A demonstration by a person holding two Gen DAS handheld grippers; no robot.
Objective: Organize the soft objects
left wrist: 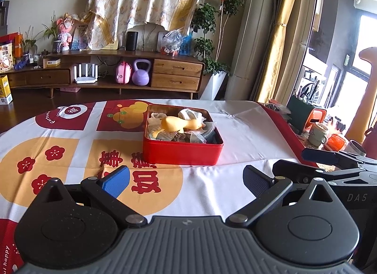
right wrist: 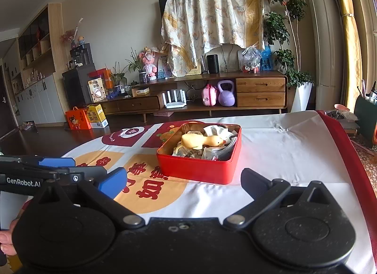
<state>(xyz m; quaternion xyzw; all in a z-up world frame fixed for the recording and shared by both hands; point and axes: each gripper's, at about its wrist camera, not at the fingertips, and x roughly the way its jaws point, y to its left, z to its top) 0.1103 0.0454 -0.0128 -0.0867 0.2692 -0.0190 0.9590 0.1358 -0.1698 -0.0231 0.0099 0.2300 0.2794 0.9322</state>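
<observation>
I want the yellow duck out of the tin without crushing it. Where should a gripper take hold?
Grip the yellow duck across its narrow neck, coming from above. It lies on its side atop the clutter in the red tin, and the tin's walls likely block a sideways approach.

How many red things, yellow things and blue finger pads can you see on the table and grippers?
Red: 1, the tin box on the tablecloth.
Yellow: 1, the toy duck lying in the box.
Blue: 2, one finger pad on the left gripper, one on the right gripper.
Total: 4
</observation>
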